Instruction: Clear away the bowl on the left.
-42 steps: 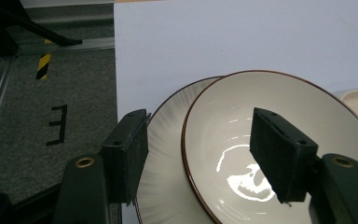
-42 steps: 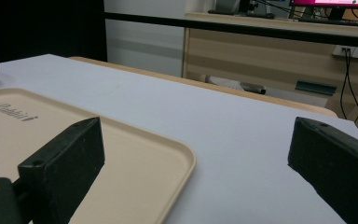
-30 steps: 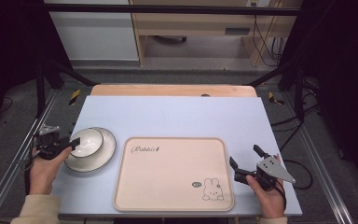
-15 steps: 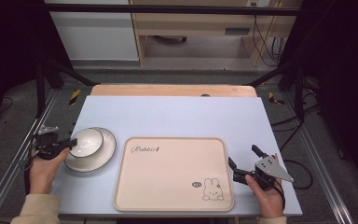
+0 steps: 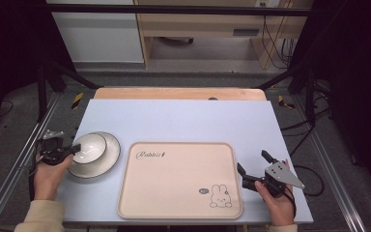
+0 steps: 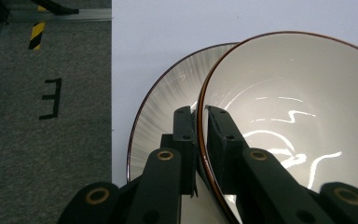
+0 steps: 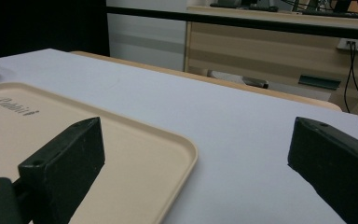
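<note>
My left claw (image 6: 200, 135) has just been closing and now clamps the near-left rim of the bowl (image 6: 289, 112), which sits on the plate (image 5: 107, 155) at the surface's left. Grip done; lifting remains. Right claw (image 7: 196, 172) waits, jaws apart, beside the tray (image 5: 174, 179).

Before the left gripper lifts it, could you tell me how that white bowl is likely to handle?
The bowl looks glazed and glossy, so it is probably stiff, breakable and slippery. The left gripper, whose jaws have just been closing, pinches only its thin rim, so the bowl may tilt when raised. It sits on a plate, which might shift.
</note>
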Action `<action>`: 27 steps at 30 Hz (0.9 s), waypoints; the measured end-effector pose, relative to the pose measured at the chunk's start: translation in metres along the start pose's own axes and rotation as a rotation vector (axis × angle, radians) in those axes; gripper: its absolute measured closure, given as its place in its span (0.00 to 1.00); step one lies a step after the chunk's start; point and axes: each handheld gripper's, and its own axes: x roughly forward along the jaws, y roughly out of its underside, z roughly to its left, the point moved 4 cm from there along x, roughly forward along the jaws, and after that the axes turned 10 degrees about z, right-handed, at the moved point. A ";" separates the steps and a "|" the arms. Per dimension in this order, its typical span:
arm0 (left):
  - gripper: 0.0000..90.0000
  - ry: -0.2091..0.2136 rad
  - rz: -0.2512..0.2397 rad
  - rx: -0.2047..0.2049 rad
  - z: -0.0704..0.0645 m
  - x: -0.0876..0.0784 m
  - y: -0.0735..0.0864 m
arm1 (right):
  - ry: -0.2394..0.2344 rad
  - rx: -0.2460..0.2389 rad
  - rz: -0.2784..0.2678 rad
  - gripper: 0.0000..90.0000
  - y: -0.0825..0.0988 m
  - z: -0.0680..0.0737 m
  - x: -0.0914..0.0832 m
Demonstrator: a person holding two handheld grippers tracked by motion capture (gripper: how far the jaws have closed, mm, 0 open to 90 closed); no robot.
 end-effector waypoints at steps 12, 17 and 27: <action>0.91 0.005 -0.049 -0.035 0.003 -0.014 -0.004 | -0.005 -0.006 0.004 0.04 -0.001 0.003 0.002; 0.91 0.033 -0.061 -0.043 0.001 -0.018 -0.006 | -0.008 -0.012 0.007 0.04 0.001 0.003 0.002; 0.90 0.079 -0.077 -0.056 -0.003 -0.023 -0.006 | -0.031 -0.022 0.001 0.05 -0.002 0.008 0.005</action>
